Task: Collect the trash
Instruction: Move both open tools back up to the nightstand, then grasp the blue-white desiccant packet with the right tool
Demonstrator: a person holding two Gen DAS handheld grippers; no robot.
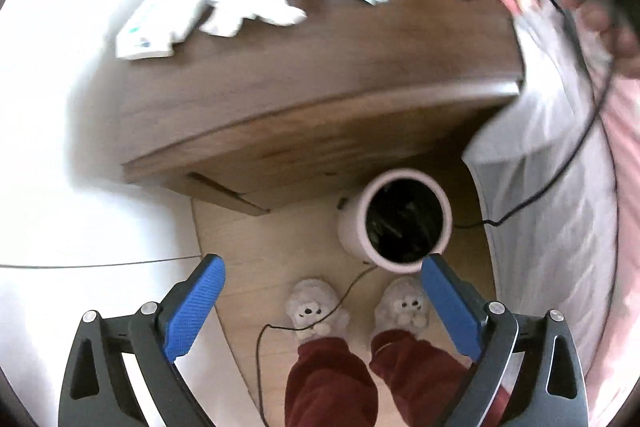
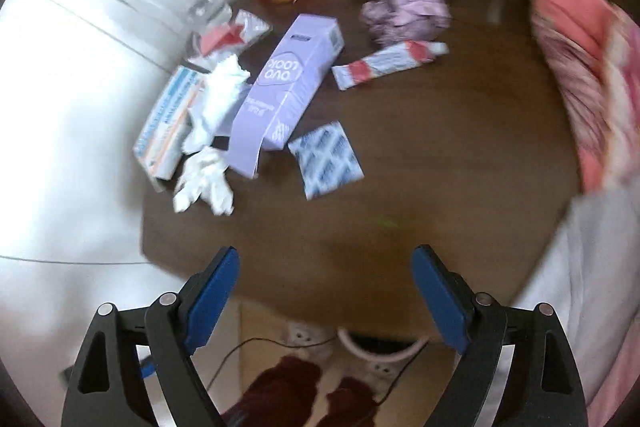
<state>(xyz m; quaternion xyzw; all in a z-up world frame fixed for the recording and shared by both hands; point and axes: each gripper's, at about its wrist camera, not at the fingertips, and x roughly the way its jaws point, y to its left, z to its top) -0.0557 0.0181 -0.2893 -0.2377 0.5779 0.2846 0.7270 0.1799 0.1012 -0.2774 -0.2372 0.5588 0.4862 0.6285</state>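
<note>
Over the table's [image 2: 400, 155] near edge, the right gripper [image 2: 326, 291], jaws spread and empty, faces the blue-patterned sachet [image 2: 325, 159] lying just ahead; the left gripper [image 1: 322, 307], likewise spread and empty, hangs by the bin [image 1: 400, 219].

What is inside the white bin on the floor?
The white bin shows a dark liner, with faint dark folds or shapes low down. Whether any trash already lies in it cannot be told; the interior is too dark and blurred.
</note>
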